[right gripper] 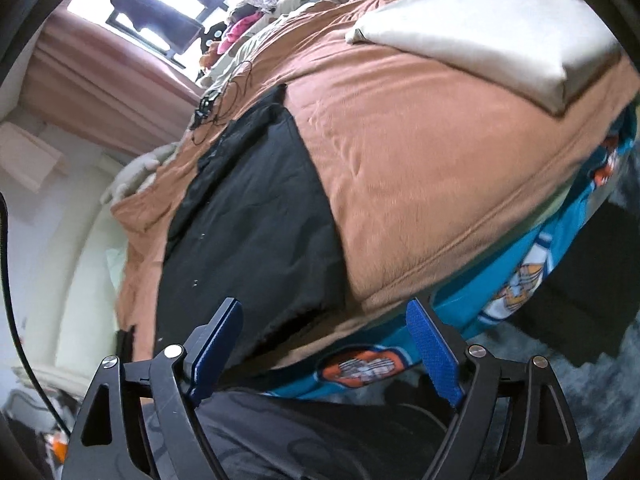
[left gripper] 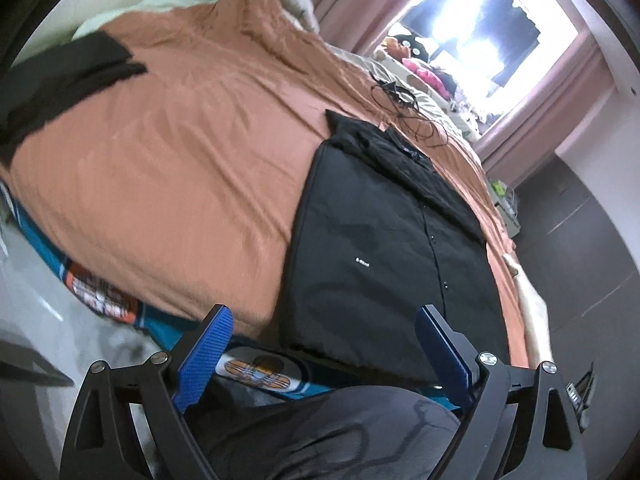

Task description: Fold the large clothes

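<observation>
A black button-up shirt (left gripper: 384, 240) lies flat on the orange bedspread (left gripper: 192, 168), collar at the far end, hem at the near bed edge, its sides folded in. The same shirt shows in the right wrist view (right gripper: 248, 224) on the bedspread (right gripper: 420, 168). My left gripper (left gripper: 324, 320) is open and empty, held just short of the hem. My right gripper (right gripper: 326, 316) is open and empty, above the near bed edge by the shirt's hem. Blue pads (left gripper: 208, 344) line the fingers.
A second black garment (left gripper: 60, 80) lies at the far left of the bed. A tangle of black cable (left gripper: 404, 108) lies beyond the collar. A cream pillow (right gripper: 488, 28) lies at the right. A teal printed sheet (right gripper: 500, 280) hangs down the bed's side. My dark trousers (left gripper: 320, 432) fill the foreground.
</observation>
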Action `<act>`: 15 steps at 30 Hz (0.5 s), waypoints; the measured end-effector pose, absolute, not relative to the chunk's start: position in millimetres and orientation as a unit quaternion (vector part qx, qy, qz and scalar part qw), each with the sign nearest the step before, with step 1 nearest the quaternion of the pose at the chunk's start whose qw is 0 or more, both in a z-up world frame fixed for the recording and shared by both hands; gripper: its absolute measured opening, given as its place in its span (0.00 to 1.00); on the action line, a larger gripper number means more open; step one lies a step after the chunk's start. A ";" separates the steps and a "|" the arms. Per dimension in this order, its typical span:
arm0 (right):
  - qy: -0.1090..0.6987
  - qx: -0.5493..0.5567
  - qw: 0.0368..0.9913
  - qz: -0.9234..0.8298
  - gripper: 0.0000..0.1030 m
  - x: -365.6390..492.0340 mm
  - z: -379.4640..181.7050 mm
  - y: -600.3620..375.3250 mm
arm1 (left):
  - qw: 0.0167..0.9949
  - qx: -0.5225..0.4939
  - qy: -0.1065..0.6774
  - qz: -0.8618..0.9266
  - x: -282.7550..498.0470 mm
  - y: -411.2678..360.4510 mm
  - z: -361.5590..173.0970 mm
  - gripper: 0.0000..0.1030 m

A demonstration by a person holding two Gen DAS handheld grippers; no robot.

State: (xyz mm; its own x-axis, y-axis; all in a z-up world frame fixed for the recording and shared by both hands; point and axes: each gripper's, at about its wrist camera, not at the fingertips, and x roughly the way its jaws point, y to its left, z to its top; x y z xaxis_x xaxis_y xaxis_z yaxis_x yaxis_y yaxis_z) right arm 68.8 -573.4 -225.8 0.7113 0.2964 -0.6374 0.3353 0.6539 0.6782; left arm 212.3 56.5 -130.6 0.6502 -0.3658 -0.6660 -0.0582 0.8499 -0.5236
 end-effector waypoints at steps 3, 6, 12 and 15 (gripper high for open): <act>0.373 0.432 0.821 0.000 0.73 69.2 -236.3 -570.1 | 0.864 -0.278 0.412 -0.077 208.6 64.6 -144.0 0.82; 0.370 0.450 0.813 0.016 0.67 75.4 -246.9 -564.4 | 0.852 -0.298 0.422 -0.079 210.3 71.4 -158.4 0.69; 0.369 0.467 0.803 0.031 0.66 93.5 -260.1 -556.1 | 0.830 -0.334 0.437 -0.096 222.9 72.9 -183.1 0.58; 0.371 0.469 0.801 0.037 0.66 102.9 -263.2 -552.3 | 0.816 -0.347 0.449 -0.106 231.8 66.7 -194.7 0.53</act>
State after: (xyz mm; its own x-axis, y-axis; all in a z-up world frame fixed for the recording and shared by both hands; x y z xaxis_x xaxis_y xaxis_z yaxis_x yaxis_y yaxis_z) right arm 102.9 -552.3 -263.2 0.7228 0.4064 -0.5590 0.2888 0.5572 0.7785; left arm 231.8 66.7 -194.8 0.5737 -0.4849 -0.6602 -0.1382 0.7371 -0.6615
